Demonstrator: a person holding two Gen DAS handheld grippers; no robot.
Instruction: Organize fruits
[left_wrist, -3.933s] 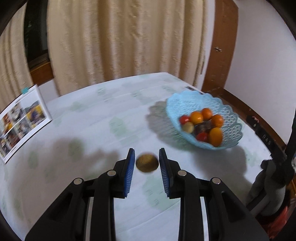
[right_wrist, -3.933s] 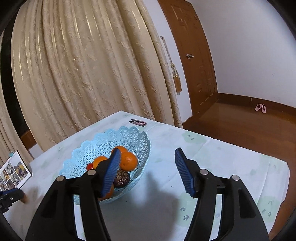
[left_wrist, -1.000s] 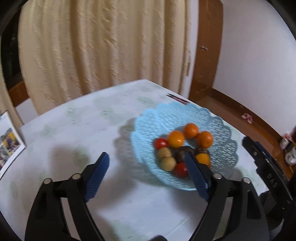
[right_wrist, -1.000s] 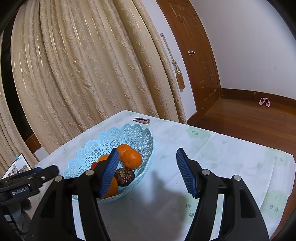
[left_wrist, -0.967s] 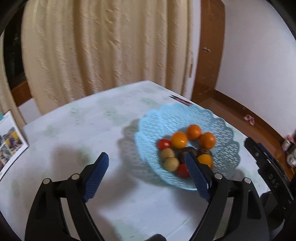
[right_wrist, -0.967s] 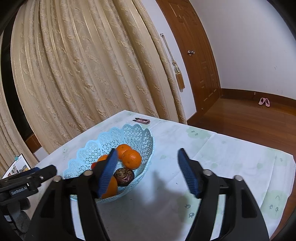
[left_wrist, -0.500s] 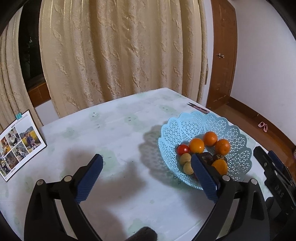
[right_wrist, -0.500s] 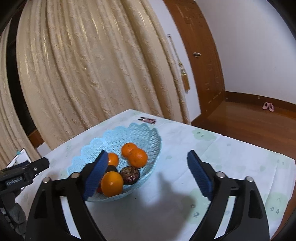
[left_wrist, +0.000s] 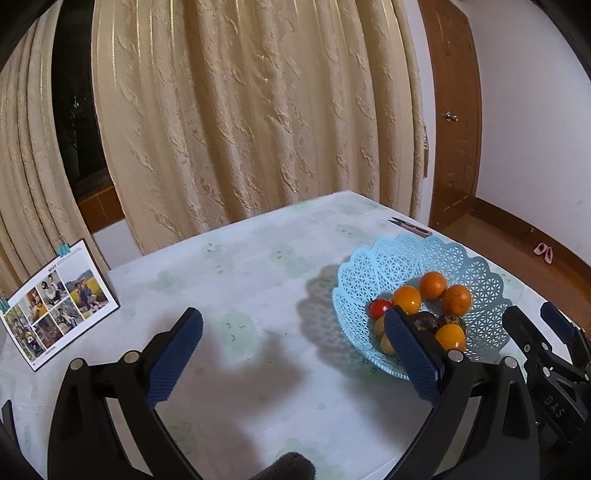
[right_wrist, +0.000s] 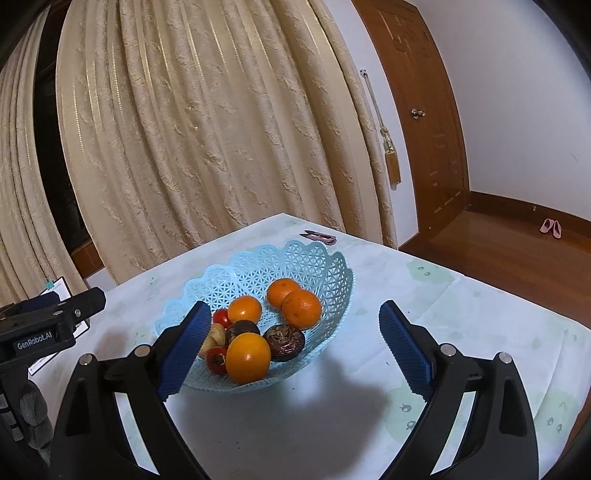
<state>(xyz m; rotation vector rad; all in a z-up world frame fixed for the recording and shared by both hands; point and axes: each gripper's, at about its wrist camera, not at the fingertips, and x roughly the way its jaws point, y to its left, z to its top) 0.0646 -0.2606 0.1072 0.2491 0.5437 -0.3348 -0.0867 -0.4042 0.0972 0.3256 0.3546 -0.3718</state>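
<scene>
A light blue lattice basket (left_wrist: 476, 266) (right_wrist: 258, 266) stands on the table and holds several fruits: oranges (left_wrist: 406, 300) (right_wrist: 248, 358), small red tomatoes (left_wrist: 379, 307) (right_wrist: 216, 360), dark wrinkled fruits (right_wrist: 285, 341) and small yellow-brown fruits (left_wrist: 386, 345). My left gripper (left_wrist: 295, 352) is open and empty above the table, left of the basket. My right gripper (right_wrist: 299, 345) is open and empty in front of the basket. The right gripper shows at the right edge of the left wrist view (left_wrist: 546, 332).
A photo card (left_wrist: 55, 299) stands at the table's left. A small pink clipper (left_wrist: 410, 227) (right_wrist: 319, 236) lies at the far edge behind the basket. Curtains hang behind the table; a wooden door and floor are to the right.
The kiwi-like fruit once held in my left gripper now lies in the basket. My left gripper has opened wide and pulled back and up. My right gripper has opened wider.
</scene>
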